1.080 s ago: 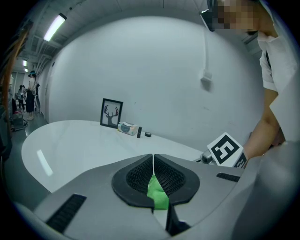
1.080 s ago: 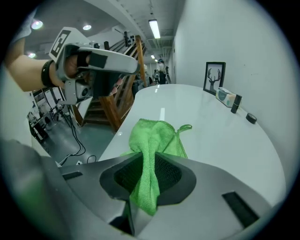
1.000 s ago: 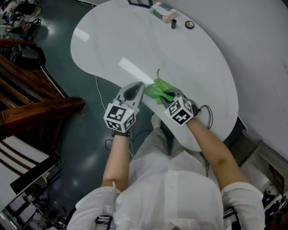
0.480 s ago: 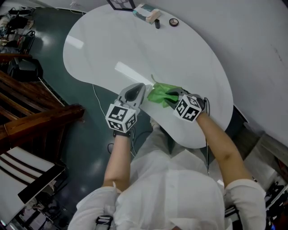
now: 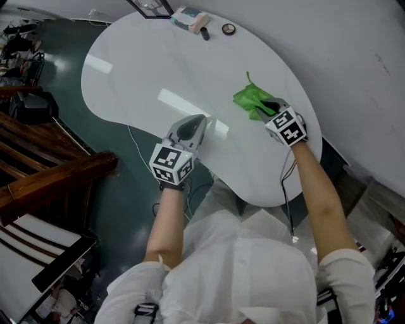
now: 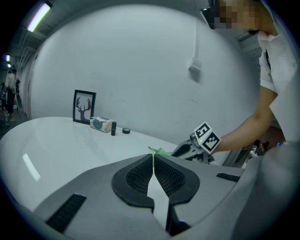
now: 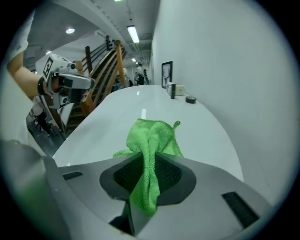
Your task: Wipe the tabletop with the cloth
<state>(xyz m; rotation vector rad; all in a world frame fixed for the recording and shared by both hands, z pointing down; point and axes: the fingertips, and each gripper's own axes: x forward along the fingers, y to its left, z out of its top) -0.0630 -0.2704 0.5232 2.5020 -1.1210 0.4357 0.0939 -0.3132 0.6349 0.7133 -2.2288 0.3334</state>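
Observation:
A green cloth lies bunched on the white kidney-shaped tabletop toward its right side. My right gripper is shut on the cloth, which runs pinched between its jaws and spreads out on the table ahead. The left gripper rests at the table's near edge, jaws shut with nothing between them. In the left gripper view, the right gripper and a sliver of cloth show beyond the closed jaws.
At the table's far end stand a framed picture, a small box, a dark tube and a small round tin. Wooden stairs rise at the left. A wall runs along the table's right side.
The right gripper has dragged the cloth away from the left gripper, up and to the right across the table. The left gripper stayed at the near edge.

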